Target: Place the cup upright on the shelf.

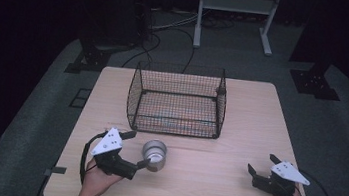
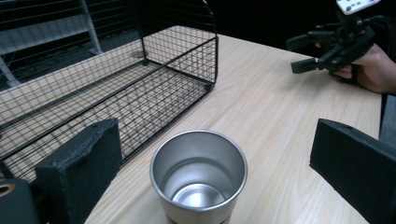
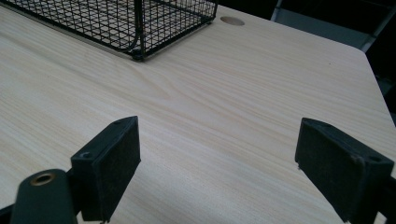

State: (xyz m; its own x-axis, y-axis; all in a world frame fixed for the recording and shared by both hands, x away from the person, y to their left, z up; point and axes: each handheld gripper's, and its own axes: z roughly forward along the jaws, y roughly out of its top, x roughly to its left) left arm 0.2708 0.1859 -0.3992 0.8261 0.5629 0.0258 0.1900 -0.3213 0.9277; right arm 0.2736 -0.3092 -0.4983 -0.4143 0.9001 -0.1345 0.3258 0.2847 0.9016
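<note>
While your left gripper stood wide open around the steel cup, its pads touched nothing. The cup stood upright, mouth up. Your right gripper gaped empty.

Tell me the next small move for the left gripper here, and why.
Probably ease the left gripper a little further forward, then close on the steel cup. The cup stands upright on the table between the open jaws, which do not touch it yet. The wire basket just beyond looks like the likely destination. The right gripper rests open, away from the cup.
</note>
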